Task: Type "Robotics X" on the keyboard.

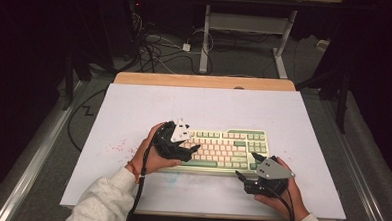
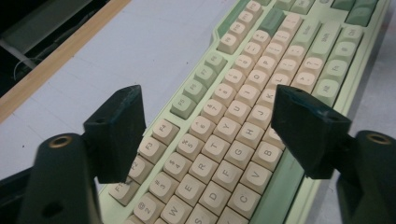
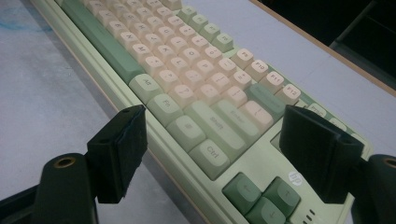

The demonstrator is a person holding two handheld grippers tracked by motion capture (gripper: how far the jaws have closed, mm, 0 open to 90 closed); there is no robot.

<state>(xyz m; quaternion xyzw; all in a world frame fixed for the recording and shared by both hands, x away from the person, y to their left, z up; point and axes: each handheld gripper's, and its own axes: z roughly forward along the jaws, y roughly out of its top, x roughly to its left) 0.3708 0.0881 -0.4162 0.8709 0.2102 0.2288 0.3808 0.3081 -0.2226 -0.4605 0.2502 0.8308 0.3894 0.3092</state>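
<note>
A pale green keyboard [image 1: 227, 148] with cream and green keys lies flat near the front middle of the white table. My left gripper [image 1: 191, 147] hangs open over its left end, jaws wide apart above the letter keys [image 2: 219, 140] with nothing between them. At the keyboard's front right corner my right gripper [image 1: 246, 165] is open too. Its jaws straddle the Ctrl and Shift keys [image 3: 210, 135] and the arrow keys [image 3: 261, 196], apart from them.
The white tabletop [image 1: 149, 108] has a wooden strip [image 1: 205, 81] along its far edge. Faint red specks [image 1: 117, 148] mark the surface left of the keyboard. Beyond the table stand a desk frame [image 1: 247, 32] and loose cables [image 1: 156, 48] on the floor.
</note>
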